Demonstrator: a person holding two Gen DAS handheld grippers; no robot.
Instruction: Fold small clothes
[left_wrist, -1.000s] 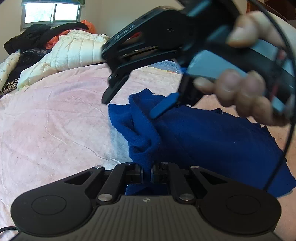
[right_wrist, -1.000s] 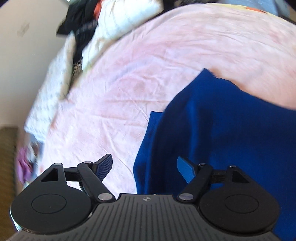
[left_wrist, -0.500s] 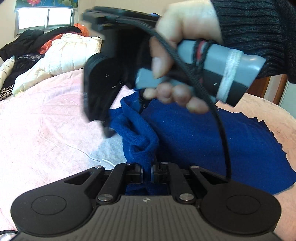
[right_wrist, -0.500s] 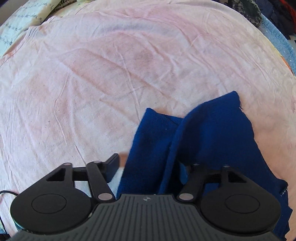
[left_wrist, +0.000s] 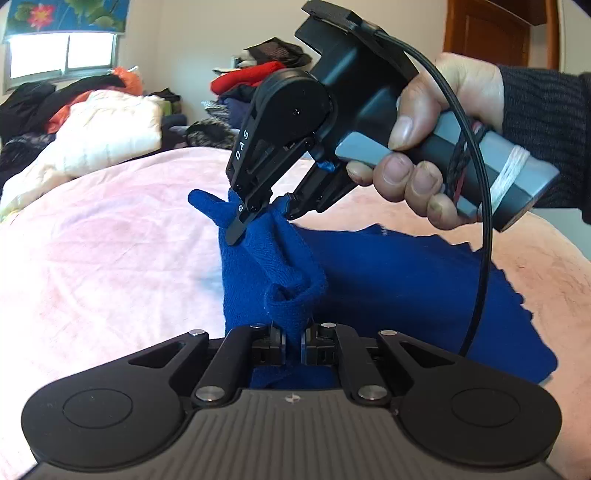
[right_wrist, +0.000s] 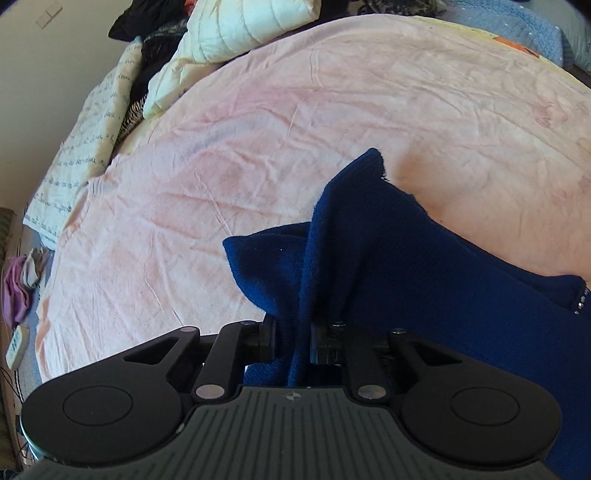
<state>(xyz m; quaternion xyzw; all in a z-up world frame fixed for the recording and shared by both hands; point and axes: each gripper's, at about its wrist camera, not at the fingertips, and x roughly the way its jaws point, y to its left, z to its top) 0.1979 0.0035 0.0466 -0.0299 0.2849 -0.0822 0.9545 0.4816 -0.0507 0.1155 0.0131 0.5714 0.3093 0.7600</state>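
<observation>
A pink bedsheet (right_wrist: 258, 155) carries the blue garment (left_wrist: 406, 280) at its near right, one bunched edge lifted and pinched near the camera by the left gripper (left_wrist: 292, 338), and farther along by the right gripper (left_wrist: 264, 218), both clamped on cloth.

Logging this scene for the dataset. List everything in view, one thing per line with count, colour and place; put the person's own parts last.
blue garment: one, dark blue, on the bed, one edge lifted
pink sheet: one, pale pink, covering the bed
cream quilted jacket: one, cream, far end of the bed
clothes pile: several, red, dark and mixed, behind the bed
window: one, bright, far wall
wooden door: one, brown, far right
left gripper: one, black, jaws shut on the garment
right gripper: one, black, jaws shut on the lifted edge
right hand: one, around the gripper's grey handle
</observation>
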